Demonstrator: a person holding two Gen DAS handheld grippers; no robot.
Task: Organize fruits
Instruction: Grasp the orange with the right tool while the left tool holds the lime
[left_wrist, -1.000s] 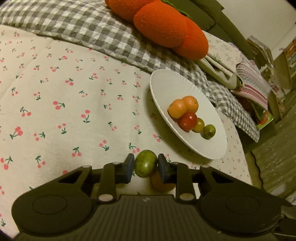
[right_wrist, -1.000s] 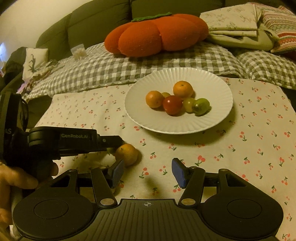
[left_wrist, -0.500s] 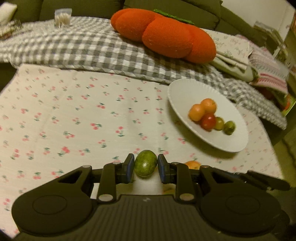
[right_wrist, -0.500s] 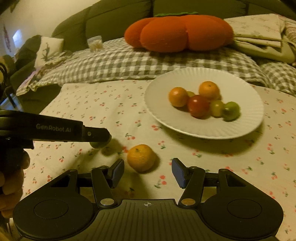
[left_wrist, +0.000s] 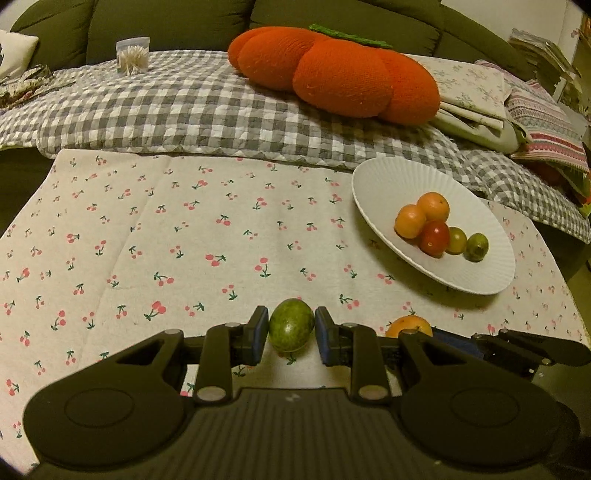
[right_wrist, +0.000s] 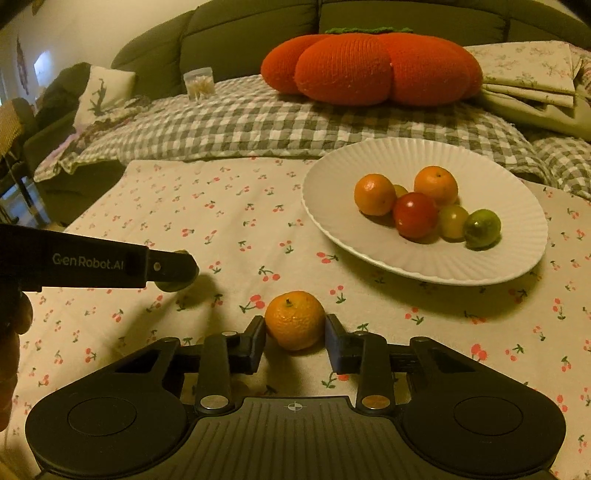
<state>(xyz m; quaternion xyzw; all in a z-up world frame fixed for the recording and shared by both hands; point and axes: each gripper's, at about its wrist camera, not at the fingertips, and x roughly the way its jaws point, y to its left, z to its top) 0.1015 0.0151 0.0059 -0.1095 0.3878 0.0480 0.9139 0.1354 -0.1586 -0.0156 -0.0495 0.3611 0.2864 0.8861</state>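
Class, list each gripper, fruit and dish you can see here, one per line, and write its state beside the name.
left gripper: shut on the green fruit, raised above the cloth
green fruit: clamped between the pads
right gripper: open, fingers either side of the loose orange
loose orange: resting on the tablecloth, not yet gripped
white plate: on the cloth, holding a cluster of small fruits
pumpkin cushion: lying on the checked blanket
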